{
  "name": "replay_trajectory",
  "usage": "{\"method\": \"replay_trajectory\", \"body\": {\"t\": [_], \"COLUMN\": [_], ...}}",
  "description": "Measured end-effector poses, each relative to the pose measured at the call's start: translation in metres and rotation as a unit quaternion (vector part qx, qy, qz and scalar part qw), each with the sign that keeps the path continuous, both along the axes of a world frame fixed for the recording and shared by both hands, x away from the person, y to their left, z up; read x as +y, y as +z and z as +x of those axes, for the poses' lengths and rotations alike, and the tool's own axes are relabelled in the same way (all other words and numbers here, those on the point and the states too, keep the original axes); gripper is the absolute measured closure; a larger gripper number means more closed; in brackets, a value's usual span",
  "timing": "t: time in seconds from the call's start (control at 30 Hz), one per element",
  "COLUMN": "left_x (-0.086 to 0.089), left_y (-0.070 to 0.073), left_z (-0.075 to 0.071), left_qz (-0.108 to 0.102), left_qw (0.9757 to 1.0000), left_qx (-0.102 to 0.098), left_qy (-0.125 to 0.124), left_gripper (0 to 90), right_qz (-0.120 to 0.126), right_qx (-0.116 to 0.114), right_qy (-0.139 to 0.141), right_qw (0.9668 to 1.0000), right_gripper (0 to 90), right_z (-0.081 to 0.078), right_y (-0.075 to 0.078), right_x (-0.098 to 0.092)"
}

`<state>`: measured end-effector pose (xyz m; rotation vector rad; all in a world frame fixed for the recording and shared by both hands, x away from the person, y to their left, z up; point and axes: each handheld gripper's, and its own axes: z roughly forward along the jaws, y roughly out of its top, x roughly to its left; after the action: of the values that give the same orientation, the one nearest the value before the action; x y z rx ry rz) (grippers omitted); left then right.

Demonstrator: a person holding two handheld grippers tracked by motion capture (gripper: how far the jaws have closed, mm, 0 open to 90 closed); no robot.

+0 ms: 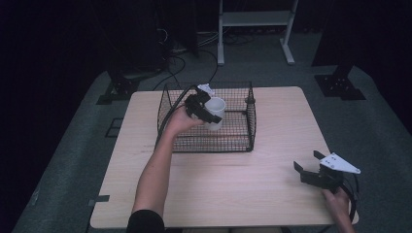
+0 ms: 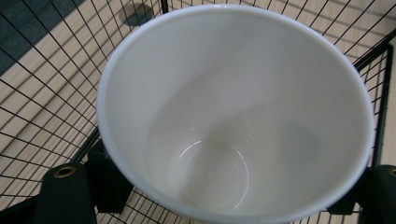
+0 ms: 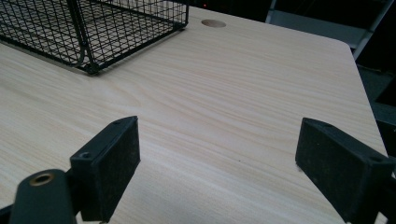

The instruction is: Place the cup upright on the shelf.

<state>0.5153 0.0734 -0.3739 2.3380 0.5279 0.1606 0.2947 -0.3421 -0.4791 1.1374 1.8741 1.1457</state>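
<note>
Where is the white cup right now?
In the high view the white cup sits upright in the left gripper, over the black wire basket at the table's far middle, slightly left of centre.

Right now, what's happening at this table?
A person's left gripper is shut on a white ceramic mug, holding it inside the black wire mesh basket on the light wooden table. The mug looks empty. The right gripper sits open and idle near the table's right edge.

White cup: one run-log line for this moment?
left gripper: shut on white cup | cup: over wire basket | right gripper: open, over table
</note>
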Motion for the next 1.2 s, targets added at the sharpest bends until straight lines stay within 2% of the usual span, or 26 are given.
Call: {"method": "replay_trajectory", "body": {"t": [0.3, 0.67, 1.2], "left_x": [-0.004, -0.013, -0.019], "left_y": [-0.006, -0.018, -0.033], "left_z": [0.003, 0.006, 0.010], "left_qz": [0.000, 0.014, 0.026], "left_qw": [1.0000, 0.9998, 0.9992], "left_qx": [0.004, 0.010, 0.030], "left_qy": [0.001, -0.005, -0.004], "left_gripper": [21.3, 21.2, 21.2], "right_qz": [0.001, 0.002, 0.002], "right_qx": [0.000, -0.001, -0.002], "right_qy": [0.000, 0.000, 0.001], "right_qw": [1.0000, 1.0000, 1.0000], "right_gripper": [13.1, 13.1, 13.1], "right_z": [0.000, 0.000, 0.000], "right_y": [0.000, 0.000, 0.000], "right_x": [0.000, 0.000, 0.000]}}
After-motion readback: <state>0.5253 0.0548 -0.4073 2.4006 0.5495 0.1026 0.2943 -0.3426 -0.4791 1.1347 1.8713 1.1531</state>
